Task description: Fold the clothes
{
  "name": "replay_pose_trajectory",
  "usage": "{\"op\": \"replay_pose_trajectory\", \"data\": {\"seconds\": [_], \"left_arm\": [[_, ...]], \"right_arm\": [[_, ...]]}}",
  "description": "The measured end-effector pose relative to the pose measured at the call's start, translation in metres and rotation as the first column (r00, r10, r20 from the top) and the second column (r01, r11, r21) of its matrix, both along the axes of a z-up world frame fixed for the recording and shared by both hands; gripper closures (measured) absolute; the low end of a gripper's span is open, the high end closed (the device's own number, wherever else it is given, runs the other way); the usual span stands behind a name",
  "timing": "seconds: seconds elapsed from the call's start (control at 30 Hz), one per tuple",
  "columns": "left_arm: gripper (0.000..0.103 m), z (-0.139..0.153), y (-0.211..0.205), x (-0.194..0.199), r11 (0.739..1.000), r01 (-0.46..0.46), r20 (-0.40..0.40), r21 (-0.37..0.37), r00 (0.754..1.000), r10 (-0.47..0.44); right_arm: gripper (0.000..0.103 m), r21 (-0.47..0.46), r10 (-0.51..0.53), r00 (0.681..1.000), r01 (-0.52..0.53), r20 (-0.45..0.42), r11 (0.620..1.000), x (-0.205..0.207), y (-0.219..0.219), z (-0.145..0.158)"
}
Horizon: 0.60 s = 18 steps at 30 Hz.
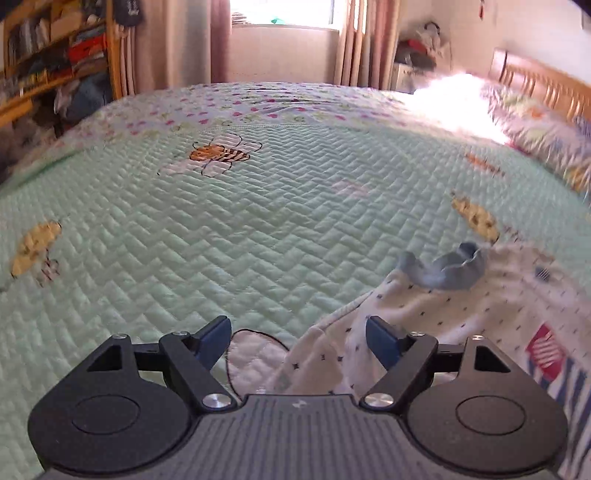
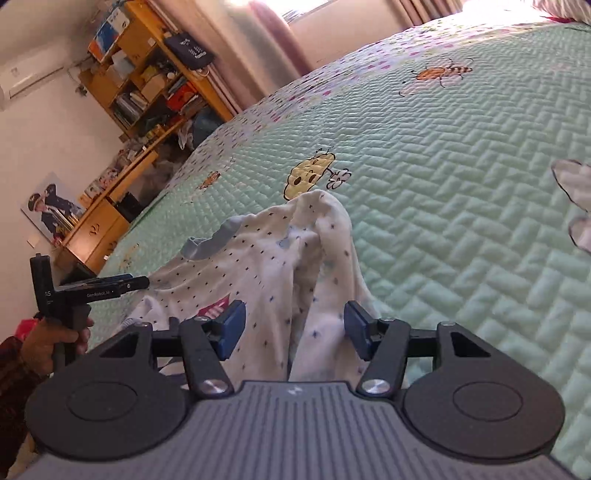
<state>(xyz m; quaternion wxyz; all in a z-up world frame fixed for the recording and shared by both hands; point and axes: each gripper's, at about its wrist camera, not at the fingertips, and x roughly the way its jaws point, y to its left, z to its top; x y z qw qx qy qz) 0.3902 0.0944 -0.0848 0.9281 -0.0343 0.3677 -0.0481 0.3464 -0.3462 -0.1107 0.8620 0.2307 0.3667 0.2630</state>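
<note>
- One shirt is lying rumpled on the bed, no fold showing yet.
- Left gripper and right gripper are hovering spread apart over the cloth, gripping nothing.

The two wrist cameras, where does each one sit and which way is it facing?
Left wrist: sits on the left gripper, jaws open, faces across the bed toward the window; shirt at lower right.
Right wrist: sits on the right gripper, jaws open over the shirt, faces the shelves; the person's left hand holding the left gripper shows at left.
Shared: shirt, bed, bee print.
</note>
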Motion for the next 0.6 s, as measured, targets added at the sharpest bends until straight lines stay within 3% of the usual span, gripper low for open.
{"op": "replay_pose_trajectory", "data": {"seconds": [0.03, 0.1, 0.17, 0.27, 0.33, 0.4, 0.53, 0.57, 0.6], "left_arm": [[0.021, 0.002, 0.007, 0.001, 0.998, -0.009, 0.008, -0.065, 1.0, 0.01], [0.021, -0.001, 0.009, 0.009, 0.998, -0.046, 0.011, -0.051, 0.999, 0.047], [0.022, -0.006, 0.009, 0.02, 0.997, -0.076, -0.006, 0.0, 0.997, 0.076], [0.024, -0.019, -0.003, 0.022, 0.995, -0.013, -0.033, 0.103, 0.999, 0.016], [0.023, -0.026, -0.015, 0.018, 0.975, 0.023, -0.023, 0.221, 1.0, -0.018], [0.024, -0.026, -0.023, 0.009, 0.956, 0.03, 0.016, 0.291, 0.999, -0.037], [0.027, -0.016, -0.013, 0.001, 0.958, -0.051, 0.111, 0.283, 0.994, 0.02], [0.032, -0.013, -0.009, -0.001, 0.958, -0.076, 0.129, 0.278, 0.991, 0.041], [0.035, -0.014, -0.007, -0.002, 0.96, -0.052, 0.116, 0.276, 0.993, 0.02]], "right_arm": [[0.039, 0.029, -0.009, 1.0, 0.009, 0.0, 1.0, -0.011, -0.003, -0.001], [0.037, 0.085, -0.027, 1.0, 0.027, -0.001, 0.996, -0.032, -0.008, -0.004], [0.036, 0.139, -0.038, 0.999, 0.039, -0.009, 0.989, -0.053, -0.008, -0.007], [0.035, 0.184, -0.029, 1.0, 0.031, -0.013, 0.982, -0.077, -0.003, -0.013], [0.034, 0.189, -0.007, 1.0, 0.01, -0.019, 0.982, -0.085, 0.001, -0.018], [0.034, 0.173, 0.008, 1.0, -0.006, -0.01, 0.985, -0.089, 0.005, -0.021], [0.034, 0.159, 0.017, 1.0, -0.018, 0.009, 0.987, -0.095, 0.007, -0.023], [0.034, 0.163, 0.016, 1.0, -0.017, 0.008, 0.986, -0.095, 0.006, -0.024], [0.034, 0.167, 0.015, 1.0, -0.016, 0.008, 0.986, -0.094, 0.005, -0.025]]}}
